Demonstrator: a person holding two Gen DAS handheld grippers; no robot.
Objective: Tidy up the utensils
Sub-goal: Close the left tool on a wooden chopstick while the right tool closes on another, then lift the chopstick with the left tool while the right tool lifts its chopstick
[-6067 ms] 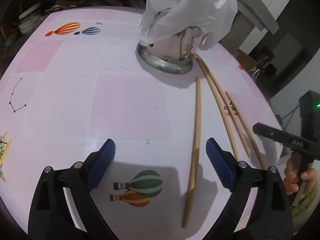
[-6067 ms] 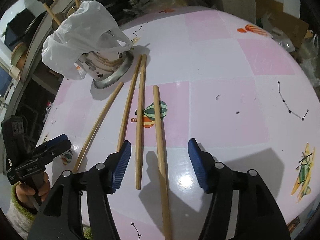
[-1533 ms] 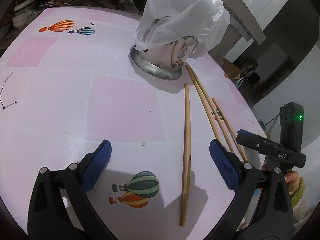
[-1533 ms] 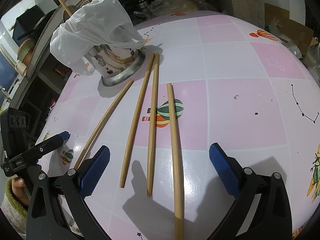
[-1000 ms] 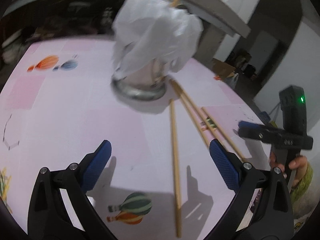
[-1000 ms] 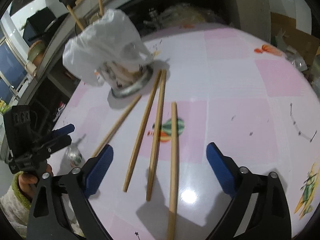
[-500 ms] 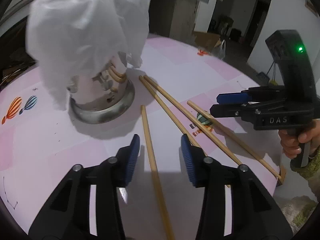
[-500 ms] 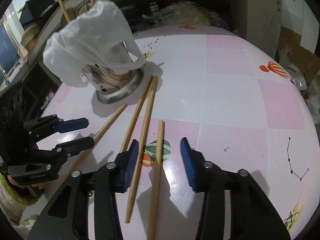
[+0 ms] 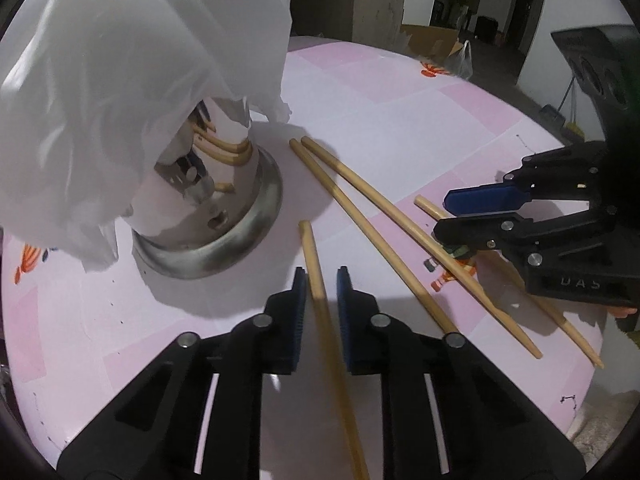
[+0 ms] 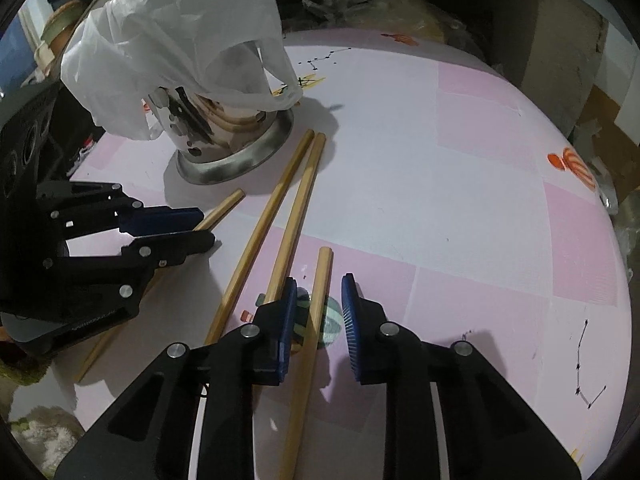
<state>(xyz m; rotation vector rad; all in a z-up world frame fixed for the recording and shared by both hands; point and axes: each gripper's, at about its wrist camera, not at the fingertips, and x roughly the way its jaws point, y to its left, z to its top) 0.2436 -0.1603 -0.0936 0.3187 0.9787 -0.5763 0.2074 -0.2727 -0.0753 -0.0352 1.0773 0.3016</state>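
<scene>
left hand-held gripper point(image 9: 321, 280) straddling chopstick point(image 9: 316, 264), low

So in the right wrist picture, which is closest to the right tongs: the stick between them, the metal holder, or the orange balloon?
1. Stick: between the right tongs.
2. Metal holder: ahead, to the left.
3. Orange balloon: far right table edge.

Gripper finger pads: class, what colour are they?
Blue, ribbed pads on black arms; clearest in the right wrist view.
</scene>
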